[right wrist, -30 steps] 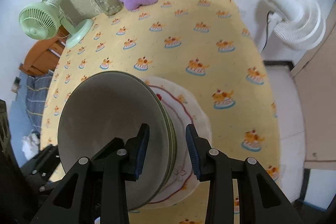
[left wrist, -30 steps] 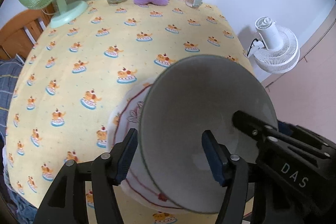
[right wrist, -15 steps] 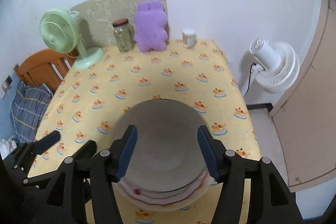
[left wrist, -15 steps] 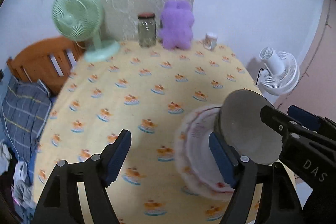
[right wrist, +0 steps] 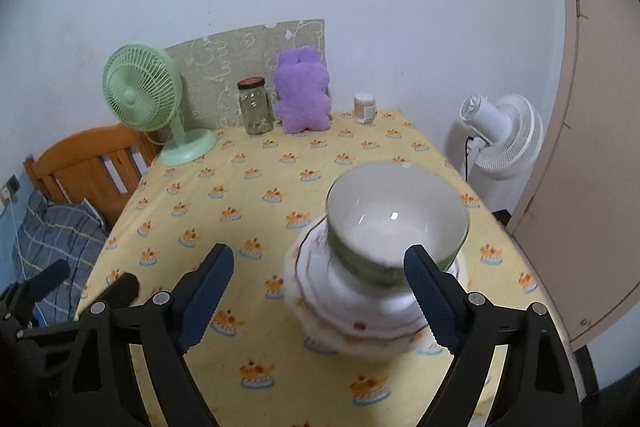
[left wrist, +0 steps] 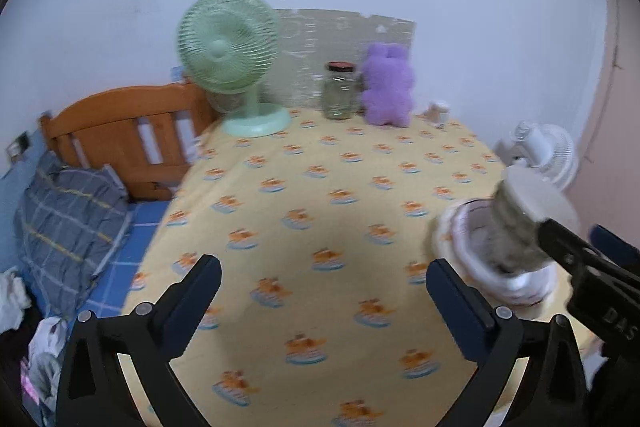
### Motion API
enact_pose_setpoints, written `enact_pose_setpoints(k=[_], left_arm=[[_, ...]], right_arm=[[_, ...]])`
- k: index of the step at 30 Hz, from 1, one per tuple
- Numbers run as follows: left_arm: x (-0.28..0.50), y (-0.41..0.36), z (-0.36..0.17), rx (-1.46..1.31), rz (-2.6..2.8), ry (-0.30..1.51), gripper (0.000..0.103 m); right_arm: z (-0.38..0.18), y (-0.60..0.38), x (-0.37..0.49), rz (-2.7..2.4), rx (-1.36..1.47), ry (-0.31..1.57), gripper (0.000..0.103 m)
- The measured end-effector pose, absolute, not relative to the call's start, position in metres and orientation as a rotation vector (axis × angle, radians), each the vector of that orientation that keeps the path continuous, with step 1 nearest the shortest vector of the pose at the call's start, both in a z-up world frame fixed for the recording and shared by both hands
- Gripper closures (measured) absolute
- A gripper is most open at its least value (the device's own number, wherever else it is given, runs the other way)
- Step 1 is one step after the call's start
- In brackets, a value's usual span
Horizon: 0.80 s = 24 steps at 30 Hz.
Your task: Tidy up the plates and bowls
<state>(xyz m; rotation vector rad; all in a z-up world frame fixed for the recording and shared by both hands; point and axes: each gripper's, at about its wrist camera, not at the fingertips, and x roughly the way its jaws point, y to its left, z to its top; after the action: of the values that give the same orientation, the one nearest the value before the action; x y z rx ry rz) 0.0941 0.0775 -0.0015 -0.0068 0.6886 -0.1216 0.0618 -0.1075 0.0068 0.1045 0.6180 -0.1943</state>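
The left gripper (left wrist: 324,291) stands spread wide with only tablecloth between its blue pads; its jaws have just been opening and nothing sits between them. The right gripper (right wrist: 320,291) is likewise released, its jaws having just been opening too; the bowl stack shows past its right pad, but the pads do not press on it.

The bowls (right wrist: 396,219) sit nested, green-rimmed outside and pale grey-white inside, on top of the plates (right wrist: 352,315), which are white with a dark red line round the rim and a scalloped edge. This pile rests on the near right part of the table (right wrist: 280,195), close to its front edge.

By my reading these are glazed ceramic: stiff, fairly heavy once stacked, smooth enough to slip in the pads, and likely to chip if knocked together. The sound hold would be across a rim, one pad inside and one outside, or on opposite rims with both grippers for the whole pile. The pile looks top-heavy, so it probably wants lifting level
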Motion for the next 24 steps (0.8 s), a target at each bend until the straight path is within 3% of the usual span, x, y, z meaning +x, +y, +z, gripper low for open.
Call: enact_pose_setpoints(k=[9,24], left_arm=[[0.055,0.088,-0.025,0.043,-0.114,0.629,0.000],[0.014,0.088,-0.024,-0.014,-0.099,0.561,0.000]], right_arm=[[-0.027,-0.083,0.027,-0.163,0.039,0.593,0.014],[-0.033,-0.087,-0.003,-0.141,0.076,0.564,0.014]])
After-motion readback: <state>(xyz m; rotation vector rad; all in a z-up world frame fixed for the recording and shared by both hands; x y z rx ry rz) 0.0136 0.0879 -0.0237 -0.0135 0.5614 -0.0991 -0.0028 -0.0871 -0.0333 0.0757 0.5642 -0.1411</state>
